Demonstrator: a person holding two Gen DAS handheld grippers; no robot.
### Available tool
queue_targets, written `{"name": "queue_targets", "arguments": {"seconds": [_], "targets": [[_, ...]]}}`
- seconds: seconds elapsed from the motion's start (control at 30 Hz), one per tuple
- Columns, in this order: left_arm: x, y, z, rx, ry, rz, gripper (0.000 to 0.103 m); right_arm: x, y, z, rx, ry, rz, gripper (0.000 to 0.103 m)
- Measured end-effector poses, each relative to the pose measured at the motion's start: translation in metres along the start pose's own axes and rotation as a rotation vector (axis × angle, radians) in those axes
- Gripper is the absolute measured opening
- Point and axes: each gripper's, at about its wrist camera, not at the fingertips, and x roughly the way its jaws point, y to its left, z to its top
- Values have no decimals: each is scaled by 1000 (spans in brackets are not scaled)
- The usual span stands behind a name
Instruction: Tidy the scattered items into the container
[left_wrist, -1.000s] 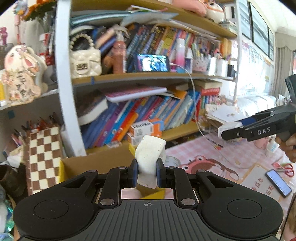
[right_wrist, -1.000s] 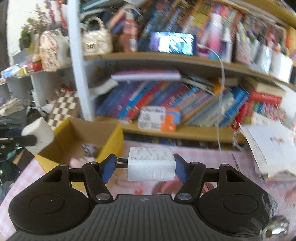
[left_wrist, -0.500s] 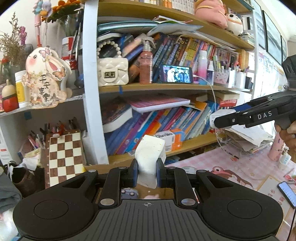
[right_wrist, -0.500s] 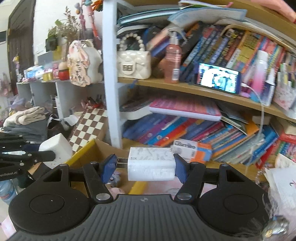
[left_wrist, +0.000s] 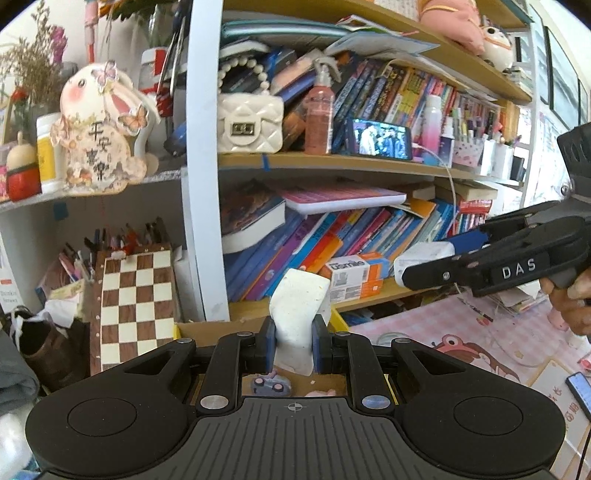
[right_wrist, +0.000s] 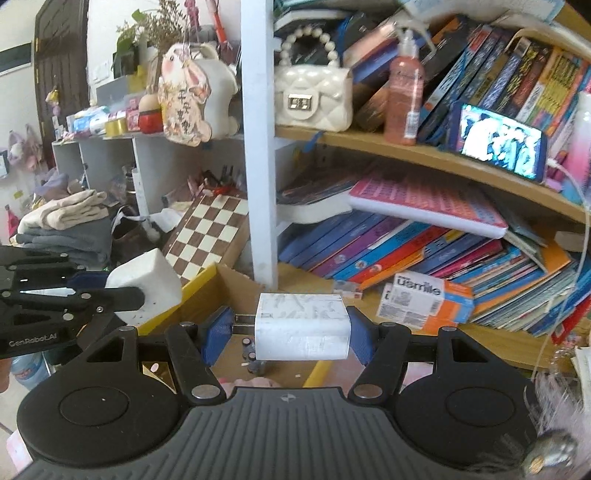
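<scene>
Above the open cardboard box, the left gripper pinches a light, squashy white sponge at its waist, while the right gripper clamps a rigid, smooth charger (likely slippery) end to end.

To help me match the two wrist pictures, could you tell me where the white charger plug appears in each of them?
Left wrist view: the white charger plug is at the right, middle height, clamped in the right gripper that reaches in from the right edge.
Right wrist view: it sits at the lower centre, between that gripper's blue pads.
Shared landmark: the quilted white handbag on the shelf.
</scene>
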Motion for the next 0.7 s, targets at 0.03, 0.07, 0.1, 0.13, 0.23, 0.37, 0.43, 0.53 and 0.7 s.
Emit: {"name": "queue_targets", "arguments": {"seconds": [0.03, 0.07, 0.1, 0.13, 0.23, 0.37, 0.43, 0.53, 0.7], "targets": [[3, 2, -1, -4, 5, 1, 17, 5, 0, 0, 1, 5, 4, 63], [7, 4, -1, -8, 10, 2, 17, 10, 1, 0, 1, 9, 7, 63], [10, 5, -2, -11, 15, 3, 17, 14, 2, 0, 0, 11, 10, 63], [14, 7, -2, -14, 20, 3, 17, 19, 2, 0, -2, 13, 12, 63], [24, 12, -4, -23, 35, 6, 17, 33, 5, 1, -13, 19, 12, 63], [37, 18, -8, -35, 50, 6, 17, 48, 10, 4, -37, 15, 7, 63], [45, 21, -12, -35, 63, 6, 17, 55, 12, 4, -52, 17, 10, 63], [56, 26, -18, -38, 89, 6, 17, 67, 14, 2, -49, 36, 25, 63], [76, 35, -32, -52, 143, 4, 17, 88, 10, -5, -29, 76, 36, 63]]}}
